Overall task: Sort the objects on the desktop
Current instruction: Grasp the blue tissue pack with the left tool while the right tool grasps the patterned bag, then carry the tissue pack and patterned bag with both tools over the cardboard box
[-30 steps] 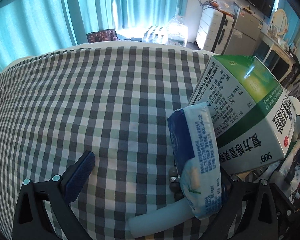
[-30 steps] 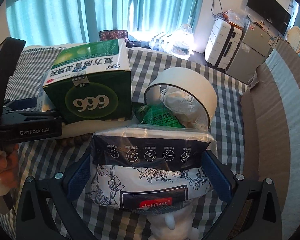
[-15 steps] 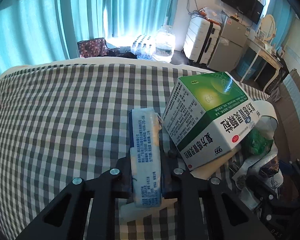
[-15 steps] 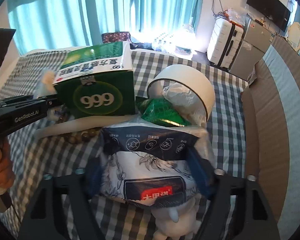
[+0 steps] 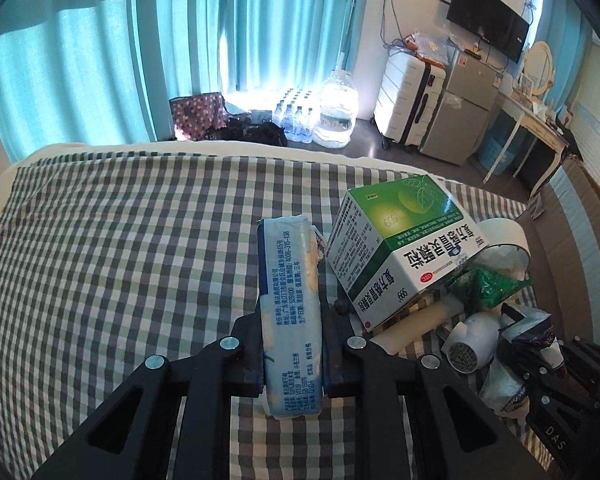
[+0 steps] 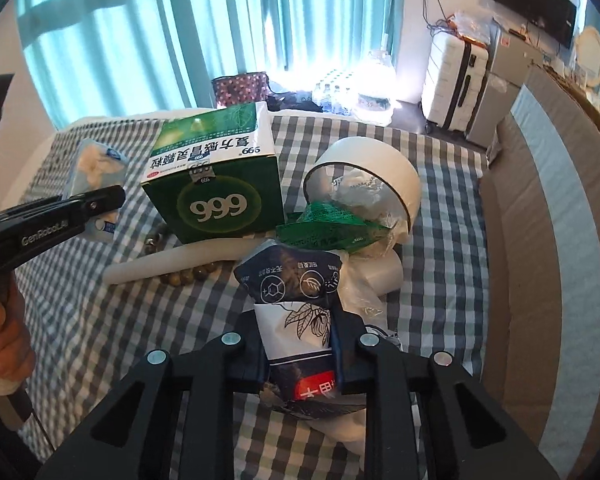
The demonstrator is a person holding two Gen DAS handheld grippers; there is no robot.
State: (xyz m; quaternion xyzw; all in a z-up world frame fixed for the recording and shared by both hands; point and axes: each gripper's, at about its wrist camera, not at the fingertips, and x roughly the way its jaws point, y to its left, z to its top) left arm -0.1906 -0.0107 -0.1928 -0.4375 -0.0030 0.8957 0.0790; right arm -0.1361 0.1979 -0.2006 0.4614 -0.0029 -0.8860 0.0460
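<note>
My left gripper is shut on a blue and white tissue pack, held on edge above the checked cloth; the pack also shows in the right wrist view. My right gripper is shut on a dark blue and white wipes pack, squeezed narrow between the jaws. A green and white 999 medicine box stands in the middle of the pile and shows in the left wrist view. A white tape roll and a green packet lie to its right.
A white tube and a bead bracelet lie in front of the box. A small white bottle lies by the pile. A brown cardboard wall borders the cloth on the right. Curtains, water bottles and a suitcase stand beyond.
Both grippers closed: the left on the tissue pack, the right on the wipes pack. Both packs now sit higher above the cloth, and the wipes pack is squeezed narrow.
</note>
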